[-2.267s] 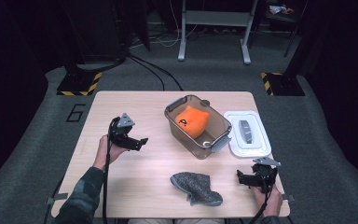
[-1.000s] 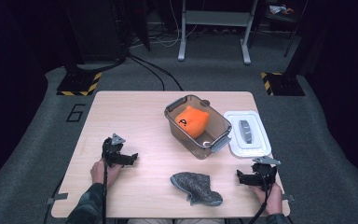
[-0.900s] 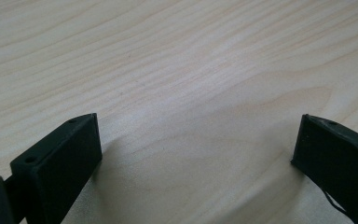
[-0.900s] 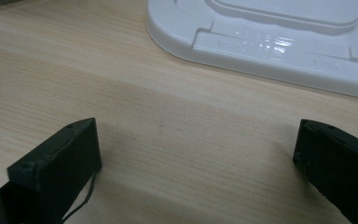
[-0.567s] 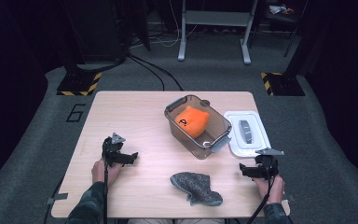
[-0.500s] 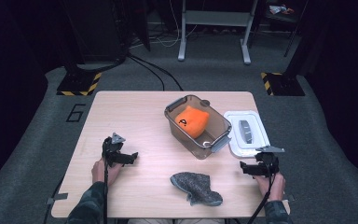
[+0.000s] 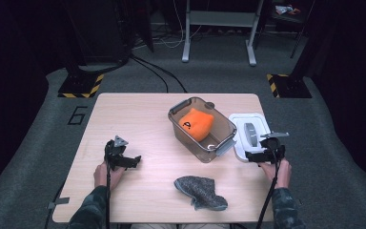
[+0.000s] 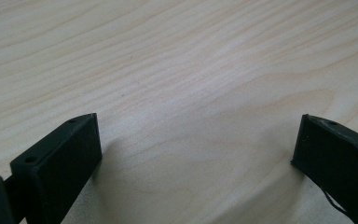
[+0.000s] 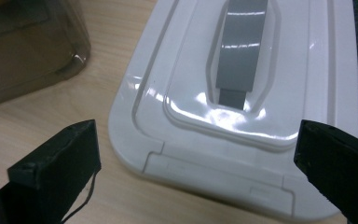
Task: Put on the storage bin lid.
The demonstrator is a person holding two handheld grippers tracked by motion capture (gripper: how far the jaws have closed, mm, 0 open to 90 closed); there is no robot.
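Observation:
A clear grey plastic bin [image 7: 201, 130] stands mid-table with an orange cloth [image 7: 197, 123] inside. Its white lid [image 7: 249, 133] [image 9: 242, 98] with a grey handle [image 9: 240, 51] lies flat to the bin's right. My right gripper [image 7: 256, 156] [image 9: 191, 172] is open at the lid's near edge, jaws wide, nothing between them. A corner of the bin [image 9: 28, 46] is seen at the upper left of the right gripper view. A dark grey knitted cloth [image 7: 201, 192] lies near the front edge. My left gripper [image 7: 129, 162] [image 8: 196, 158] rests open low over bare wood at the left.
The wooden table [image 7: 138, 124] has free room on its left half and far side. Grey carpet surrounds it, with black stands [image 7: 81, 86] with striped bases and a metal frame [image 7: 219, 28] beyond.
The left gripper came down and toward the front from beside the bin, then stayed. The right gripper moved forward from the front right corner up to the lid's near edge.

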